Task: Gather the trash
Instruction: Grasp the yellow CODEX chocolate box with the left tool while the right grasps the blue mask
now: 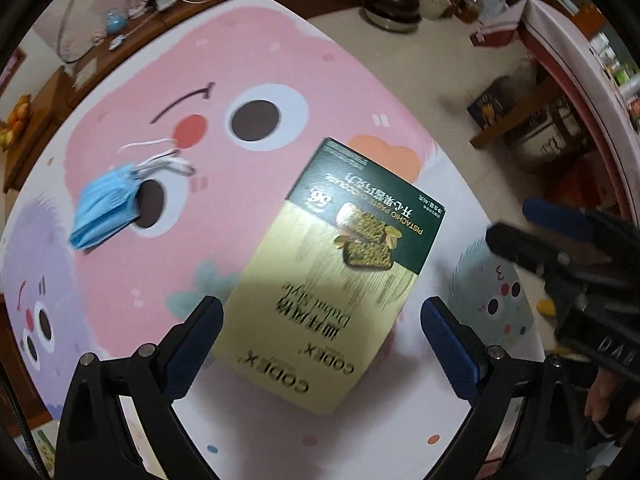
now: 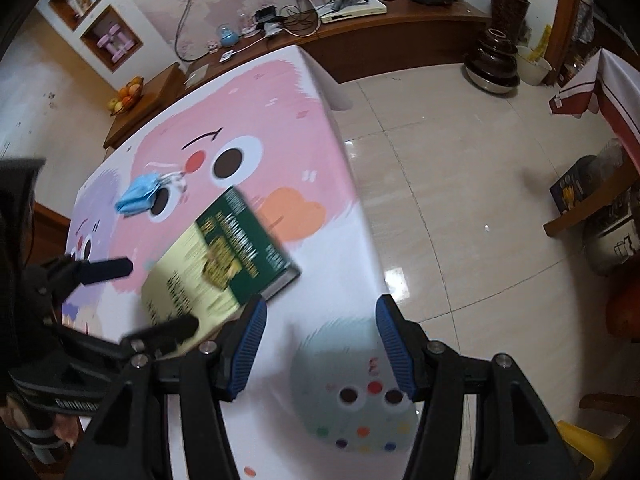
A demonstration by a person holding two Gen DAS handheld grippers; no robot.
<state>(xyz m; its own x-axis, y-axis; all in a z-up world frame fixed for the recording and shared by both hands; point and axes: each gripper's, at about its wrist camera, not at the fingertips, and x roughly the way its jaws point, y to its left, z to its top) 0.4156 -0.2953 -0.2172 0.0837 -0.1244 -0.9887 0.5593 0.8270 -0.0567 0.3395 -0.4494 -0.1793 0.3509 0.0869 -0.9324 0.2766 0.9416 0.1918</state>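
A flat green and gold chocolate box [image 1: 336,276] lies on the table with a pink cartoon cloth [image 1: 280,80]. My left gripper [image 1: 322,316] is open, its fingers either side of the box's near end, above it. A crumpled blue face mask [image 1: 106,208] lies to the left on the cloth. In the right wrist view the box [image 2: 224,260] and mask [image 2: 138,194] lie left of my right gripper [image 2: 320,328], which is open and empty over the table's near right part. The left gripper [image 2: 132,300] shows there beside the box.
The table's right edge [image 2: 356,200] drops to a tiled floor [image 2: 460,180]. A wooden counter [image 2: 360,28] with cables and devices runs along the far wall. A low wooden shelf with a pot [image 2: 600,216] stands to the right.
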